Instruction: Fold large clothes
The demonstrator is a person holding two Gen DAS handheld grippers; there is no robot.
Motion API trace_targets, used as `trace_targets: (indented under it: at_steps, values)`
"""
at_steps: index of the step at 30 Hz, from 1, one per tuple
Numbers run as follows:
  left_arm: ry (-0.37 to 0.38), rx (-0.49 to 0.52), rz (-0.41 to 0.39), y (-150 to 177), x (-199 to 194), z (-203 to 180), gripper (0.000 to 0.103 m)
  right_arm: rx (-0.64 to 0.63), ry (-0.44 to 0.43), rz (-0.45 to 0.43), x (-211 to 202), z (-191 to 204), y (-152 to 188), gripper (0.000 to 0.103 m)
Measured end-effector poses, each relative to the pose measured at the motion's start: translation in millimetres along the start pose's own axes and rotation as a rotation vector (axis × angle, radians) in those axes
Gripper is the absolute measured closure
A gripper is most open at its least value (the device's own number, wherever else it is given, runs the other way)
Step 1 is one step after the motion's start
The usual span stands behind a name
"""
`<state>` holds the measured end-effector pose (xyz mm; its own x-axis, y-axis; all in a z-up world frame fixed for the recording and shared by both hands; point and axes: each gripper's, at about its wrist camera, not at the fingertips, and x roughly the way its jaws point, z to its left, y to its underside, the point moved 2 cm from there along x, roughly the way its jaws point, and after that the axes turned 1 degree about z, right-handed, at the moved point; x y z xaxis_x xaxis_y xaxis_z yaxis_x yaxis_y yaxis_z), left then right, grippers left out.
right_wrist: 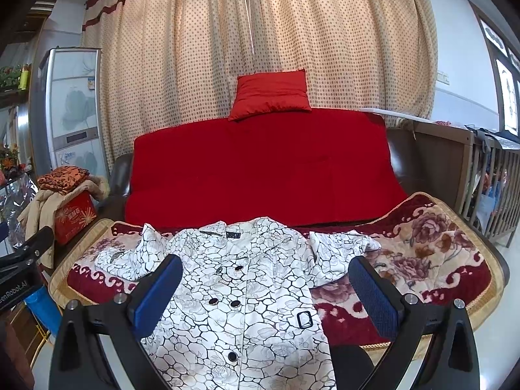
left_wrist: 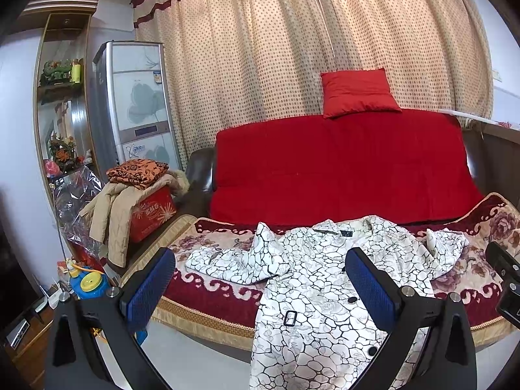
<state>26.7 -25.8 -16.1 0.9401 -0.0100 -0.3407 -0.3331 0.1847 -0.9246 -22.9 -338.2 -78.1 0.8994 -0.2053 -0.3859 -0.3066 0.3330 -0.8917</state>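
A white coat (left_wrist: 312,292) with a black crackle print, dark buttons and a belt buckle lies face up on the sofa seat, collar toward the backrest, hem hanging over the front edge. It also shows in the right wrist view (right_wrist: 240,295). Its left sleeve (left_wrist: 227,260) lies bent out to the side, and its right sleeve (right_wrist: 341,253) is bunched up. My left gripper (left_wrist: 260,286) is open and empty, held in front of the coat's left side. My right gripper (right_wrist: 265,292) is open and empty, above the coat's middle.
The floral blanket (right_wrist: 432,260) covers the sofa seat, with a red cover (right_wrist: 260,169) and red cushion (right_wrist: 271,94) behind. A red box with piled clothes (left_wrist: 143,201) stands left of the sofa. A wooden crib (right_wrist: 494,195) stands at the right.
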Motion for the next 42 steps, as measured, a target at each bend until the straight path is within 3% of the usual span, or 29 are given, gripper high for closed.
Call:
trace_targets:
  at_steps: [23, 27, 31, 34, 39, 42]
  values:
    - [0.015, 0.014, 0.055, 5, 28, -14, 0.000, 0.014, 0.011, 0.049, 21, -9, 7, 0.000]
    - [0.085, 0.010, 0.122, 11, 56, -26, 0.000, 0.010, 0.023, 0.065, 35, -18, 7, 0.000]
    - [0.236, 0.024, 0.337, 39, 118, -52, 0.000, 0.042, 0.032, 0.078, 65, -57, 7, 0.000]
    - [0.240, 0.056, 0.480, 70, 165, -77, 0.000, 0.098, 0.040, 0.104, 99, -101, 9, 0.000]
    - [0.194, 0.106, 0.546, 97, 207, -106, 0.000, 0.263, 0.105, 0.214, 188, -201, 28, 0.000]
    - [0.186, 0.124, 0.563, 101, 223, -112, 0.000, 0.343, 0.087, 0.274, 235, -242, 41, 0.000]
